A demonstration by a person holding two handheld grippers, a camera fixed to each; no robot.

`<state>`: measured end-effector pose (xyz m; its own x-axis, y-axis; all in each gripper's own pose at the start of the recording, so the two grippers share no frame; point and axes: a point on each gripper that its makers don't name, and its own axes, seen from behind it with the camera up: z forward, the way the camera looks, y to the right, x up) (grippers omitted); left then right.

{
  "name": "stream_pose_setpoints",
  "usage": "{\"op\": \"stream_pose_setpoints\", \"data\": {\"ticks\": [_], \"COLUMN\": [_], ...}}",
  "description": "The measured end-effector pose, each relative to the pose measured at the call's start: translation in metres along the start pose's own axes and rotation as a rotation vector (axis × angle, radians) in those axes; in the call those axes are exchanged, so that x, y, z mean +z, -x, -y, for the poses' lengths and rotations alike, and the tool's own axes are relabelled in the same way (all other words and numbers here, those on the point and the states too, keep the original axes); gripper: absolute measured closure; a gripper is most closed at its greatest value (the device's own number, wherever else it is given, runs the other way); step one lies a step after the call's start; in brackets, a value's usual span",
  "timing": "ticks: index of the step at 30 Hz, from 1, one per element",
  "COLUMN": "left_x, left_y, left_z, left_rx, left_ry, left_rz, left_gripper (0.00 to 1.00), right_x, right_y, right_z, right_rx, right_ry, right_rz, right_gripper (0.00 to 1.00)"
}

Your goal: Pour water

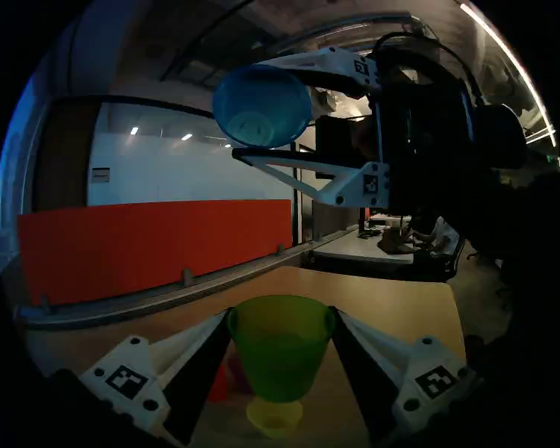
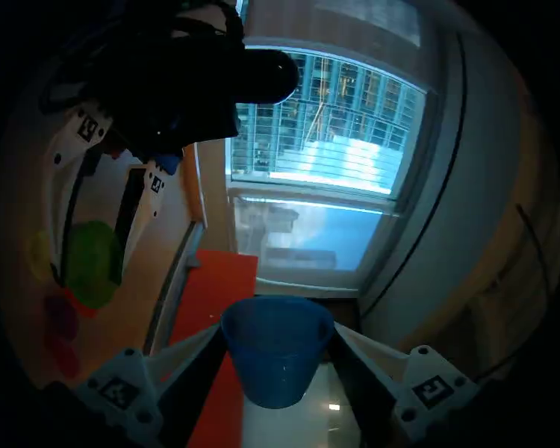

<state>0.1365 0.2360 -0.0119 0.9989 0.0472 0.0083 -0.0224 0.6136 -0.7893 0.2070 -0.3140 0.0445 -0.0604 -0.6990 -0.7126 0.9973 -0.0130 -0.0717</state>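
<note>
On the far left of the left gripper view, one orange panel (image 1: 153, 246) runs along the back edge of the worktop (image 1: 399, 306). Lower down, just behind your left finger, sit two reddish shapes (image 1: 220, 382), one red and one pinker, too hidden to tell what they are.

In the middle, your left gripper (image 1: 280, 317) has its fingers (image 1: 194, 351) closed partway on one green cup (image 1: 280, 351), one finger pressing each side. The cup stands upright in that grip. A faint line shows inside it, but you cannot tell whether that is water. One yellow cup (image 1: 276, 417) lies just below it on the worktop.

Up and a little right, well apart from the green cup, your right gripper (image 1: 256, 110) clamps one blue cup (image 1: 261, 104) between its two fingers. The cup is tipped so that its open mouth faces this camera and its inner bottom shows.

In the right gripper view, the green cup appears at the left in the left gripper, with the yellow and the two reddish things beside it. The blue cup sits in the middle, gripped on both sides. One large window (image 2: 332, 172) lies behind and to the right.
</note>
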Motion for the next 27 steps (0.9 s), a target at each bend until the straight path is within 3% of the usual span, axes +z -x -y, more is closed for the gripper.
{"op": "stream_pose_setpoints", "data": {"ticks": [6, 12, 27], "left_x": [-0.001, -0.004, -0.005], "left_y": [-0.001, -0.006, -0.013], "left_z": [0.001, 0.002, 0.007], "left_rx": [0.010, 0.012, 0.027], "left_ry": [-0.004, -0.010, -0.027], "left_rz": [-0.003, -0.008, -0.013], "left_gripper": [0.11, 0.11, 0.11], "right_x": [-0.003, -0.010, -0.028], "right_y": [0.010, 0.018, -0.010], "right_z": [-0.003, 0.000, 0.010], "right_rx": [0.158, 0.392, 0.968], "right_ry": [0.009, 0.018, -0.031], "right_rz": [0.008, 0.011, -0.049], "right_gripper": [0.09, 0.09, 0.09]}}
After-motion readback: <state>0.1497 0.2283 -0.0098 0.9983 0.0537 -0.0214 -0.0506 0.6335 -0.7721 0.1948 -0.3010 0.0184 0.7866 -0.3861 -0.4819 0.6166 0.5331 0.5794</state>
